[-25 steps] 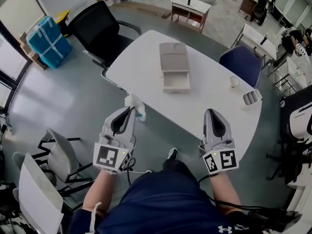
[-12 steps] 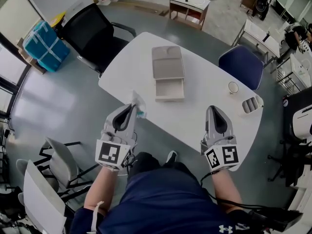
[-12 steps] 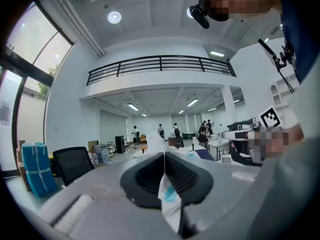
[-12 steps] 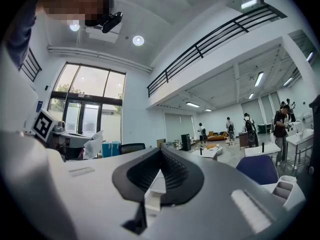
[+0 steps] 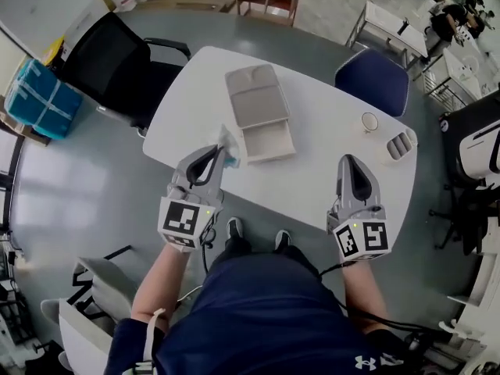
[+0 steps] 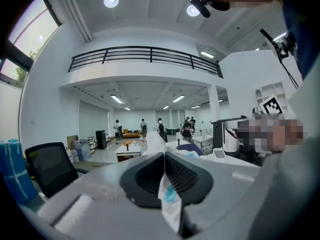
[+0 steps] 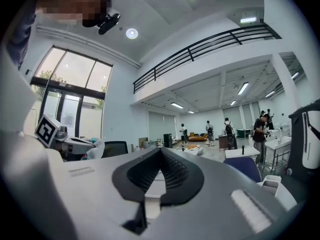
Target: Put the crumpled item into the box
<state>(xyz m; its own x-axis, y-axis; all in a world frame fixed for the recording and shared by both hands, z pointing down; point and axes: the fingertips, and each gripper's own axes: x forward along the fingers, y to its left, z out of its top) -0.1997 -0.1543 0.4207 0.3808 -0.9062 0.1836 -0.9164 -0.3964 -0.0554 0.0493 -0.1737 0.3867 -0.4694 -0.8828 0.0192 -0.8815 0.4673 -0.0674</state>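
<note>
Over table's [image 5: 328, 158] near edge, crumpled item [image 5: 231, 147] is pinched thinly by closed L gripper [image 5: 218, 153], short of box [image 5: 268, 141]; could be dropped early. R gripper [image 5: 349, 162] shut, empty.

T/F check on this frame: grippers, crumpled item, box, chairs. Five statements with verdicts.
1. The left gripper is shut on the crumpled item. True.
2. The crumpled item lies inside the box. False: the left gripper holds it, and in the head view it shows just left of the box.
3. The box lies open on the table. True.
4. The right gripper holds the cup. False: its jaws are together with nothing between them, and the cup stands on the table.
5. Both chairs at the table's far side are black. False: one is a black chair, the other a blue chair.
</note>
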